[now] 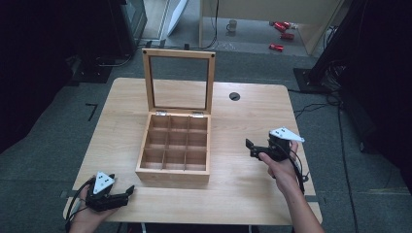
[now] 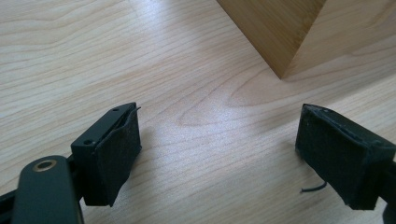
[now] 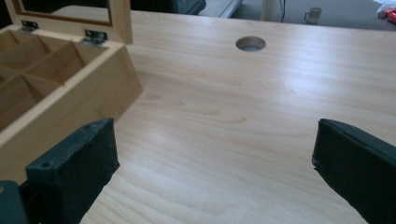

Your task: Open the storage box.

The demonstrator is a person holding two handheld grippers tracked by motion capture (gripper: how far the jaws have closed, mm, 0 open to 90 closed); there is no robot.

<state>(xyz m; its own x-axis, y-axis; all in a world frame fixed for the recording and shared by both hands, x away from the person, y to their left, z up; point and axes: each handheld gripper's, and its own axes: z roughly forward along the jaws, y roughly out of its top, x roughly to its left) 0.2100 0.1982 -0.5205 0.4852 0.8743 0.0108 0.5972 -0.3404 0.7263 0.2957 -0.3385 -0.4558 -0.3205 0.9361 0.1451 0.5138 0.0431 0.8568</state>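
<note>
A wooden compartment box [image 1: 174,150] stands in the middle of the table with its glass-paned lid [image 1: 178,81] raised upright. Its several square cells look bare. My left gripper [image 1: 127,191] rests low at the front left of the table, just left of the box's near corner [image 2: 282,70], jaws wide apart with only bare wood between them. My right gripper [image 1: 249,148] hovers right of the box, pointing toward it; its jaws stand open over the tabletop, and the box's right wall [image 3: 88,95] lies beside its left jaw.
The wooden table [image 1: 243,111] has a round cable hole [image 1: 234,96] behind the box, also seen as a hole [image 3: 251,44] ahead of the right gripper. A mug [image 1: 232,25] and red items [image 1: 282,29] lie on the floor beyond. Dark equipment flanks both sides.
</note>
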